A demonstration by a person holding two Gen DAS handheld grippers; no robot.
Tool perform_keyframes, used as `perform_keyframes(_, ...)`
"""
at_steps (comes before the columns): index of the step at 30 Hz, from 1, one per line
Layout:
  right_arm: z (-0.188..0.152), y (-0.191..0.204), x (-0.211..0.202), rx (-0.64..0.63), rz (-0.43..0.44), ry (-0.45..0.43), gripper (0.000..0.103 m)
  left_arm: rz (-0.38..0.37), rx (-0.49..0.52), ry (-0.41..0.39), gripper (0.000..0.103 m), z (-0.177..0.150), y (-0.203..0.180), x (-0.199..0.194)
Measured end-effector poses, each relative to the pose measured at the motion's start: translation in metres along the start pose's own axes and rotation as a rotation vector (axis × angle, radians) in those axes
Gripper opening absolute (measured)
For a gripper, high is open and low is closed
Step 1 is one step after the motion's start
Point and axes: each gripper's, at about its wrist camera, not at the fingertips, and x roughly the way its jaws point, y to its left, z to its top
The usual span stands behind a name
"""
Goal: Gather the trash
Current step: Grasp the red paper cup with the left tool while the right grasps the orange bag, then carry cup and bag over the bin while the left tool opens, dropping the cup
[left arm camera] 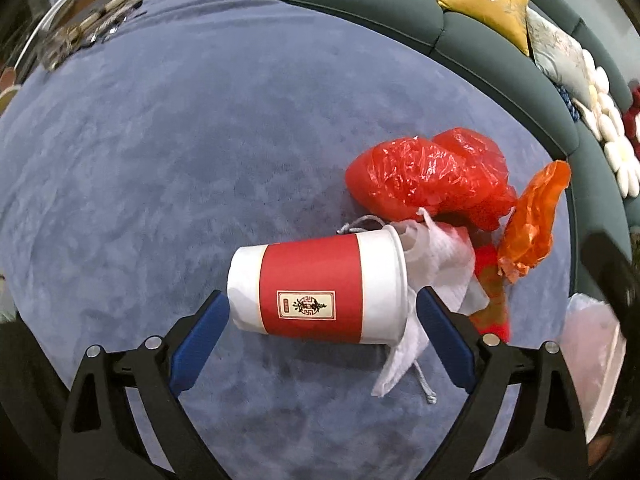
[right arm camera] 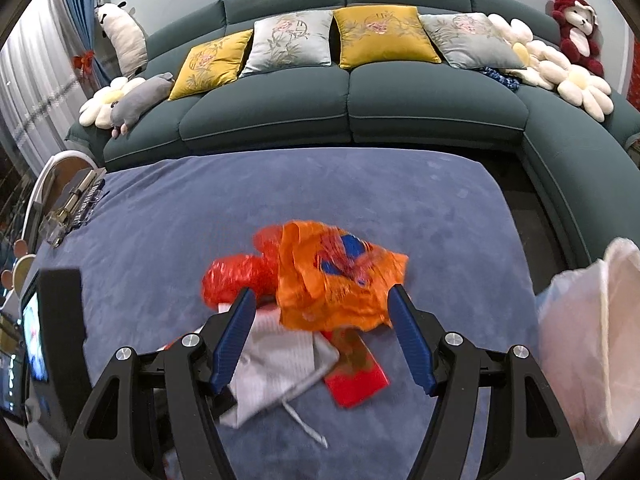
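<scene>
Step in hand: take up the paper cup (left arm camera: 320,290), judged the next piece of trash for the left tool (left arm camera: 320,320).

Left tool: jaws wide, one pad off each end of the cup, neither pressing on it. Empty.

Paper cup: white with a red sleeve, lying on its side on the blue-covered table (left arm camera: 160,140), base to the left, mouth to the right. A lengthwise grip would likely crush it or slip; turning the tool to close across the sleeve looks firmer.

Cup contents: white tissue (left arm camera: 436,264) spills from the mouth onto the table; nothing else can be made out inside.

Right tool (right arm camera: 320,320): jaws fairly wide, orange plastic wrapper (right arm camera: 332,292) between them. Blur hides whether the pads press on it.

Loose trash, right of the cup: red plastic bag (left arm camera: 428,176), crumpled; red packet (right arm camera: 356,380), flat, under the wrapper.

White bag (right arm camera: 592,320): near right edge, mouth open; contents hidden. Judged the collecting container.
</scene>
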Motion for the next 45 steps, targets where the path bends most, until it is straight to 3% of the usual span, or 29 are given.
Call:
perform_keyframes(9, 0.01, 0.008, 0.037, -0.016, -0.013, 0.036, 0.065, -0.003, -0.06, 0.028, 0.089, 0.009, 0.02, 0.007)
perform_keyframes(12, 0.007, 0.005, 0.044, -0.01, -0.018, 0.057, 0.05, 0.001, -0.054, 0.046, 0.089, 0.008, 0.021, 0.013)
perform_keyframes(14, 0.004, 0.002, 0.046, -0.001, -0.009, 0.074, 0.032, -0.01, -0.064, 0.05, 0.085, 0.006, 0.022, 0.014)
perform_keyframes(19, -0.004, -0.006, 0.039, 0.011, -0.003, 0.075, 0.017, -0.011, -0.067, 0.028, 0.085, 0.005, 0.023, 0.006)
perform_keyframes(32, -0.011, -0.038, -0.035, 0.075, -0.001, -0.046, 0.015, -0.069, -0.048, -0.094, 0.085, -0.003, 0.005, -0.056)
perform_keyframes(45, -0.026, -0.092, -0.125, 0.146, -0.031, -0.186, 0.015, -0.163, 0.132, -0.194, 0.085, -0.039, -0.085, -0.119)
